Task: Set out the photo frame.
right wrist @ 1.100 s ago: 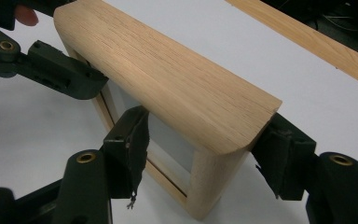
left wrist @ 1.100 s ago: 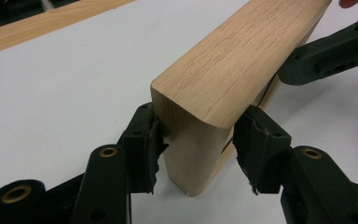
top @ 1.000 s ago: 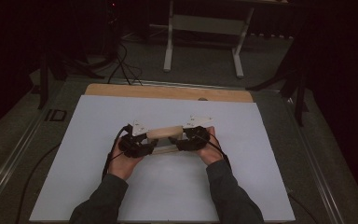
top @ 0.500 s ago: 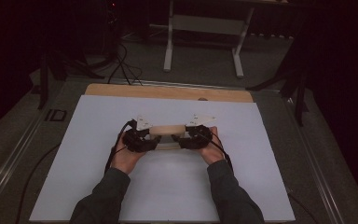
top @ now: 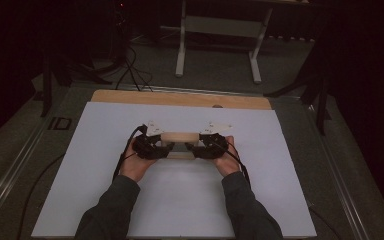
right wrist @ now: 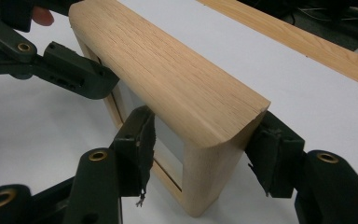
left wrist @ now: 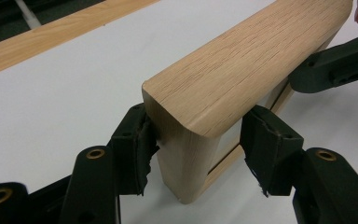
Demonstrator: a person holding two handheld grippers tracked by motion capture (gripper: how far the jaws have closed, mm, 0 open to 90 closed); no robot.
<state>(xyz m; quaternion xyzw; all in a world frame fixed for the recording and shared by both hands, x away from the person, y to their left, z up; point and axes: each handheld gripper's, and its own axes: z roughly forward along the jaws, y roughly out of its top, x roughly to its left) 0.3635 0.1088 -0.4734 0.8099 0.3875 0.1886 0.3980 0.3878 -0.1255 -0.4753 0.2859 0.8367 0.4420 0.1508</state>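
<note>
High view: a person's two hands reach in from the bottom edge, each holding a black two-jaw gripper, and between them stands a light oak wooden frame with rounded corners [top: 179, 145], upright on its lower edge near the middle of the white sheet covering the table [top: 105, 200]. The left gripper [top: 166, 148] meets the frame's left end and the right gripper [top: 190, 148] its right end. A strip of bare light wood tabletop [top: 180, 99] shows beyond the sheet's far edge. In the left gripper view, the two padded jaws sit on either side of the frame's near corner post, the left pad pressed against the wood, the right pad just beside it with a thin gap showing, so the grip looks loose. In the right gripper view, the jaws straddle the opposite corner post, both pads against it, clamped on the frame; the other gripper's jaw tips touch the frame's far end.
</note>
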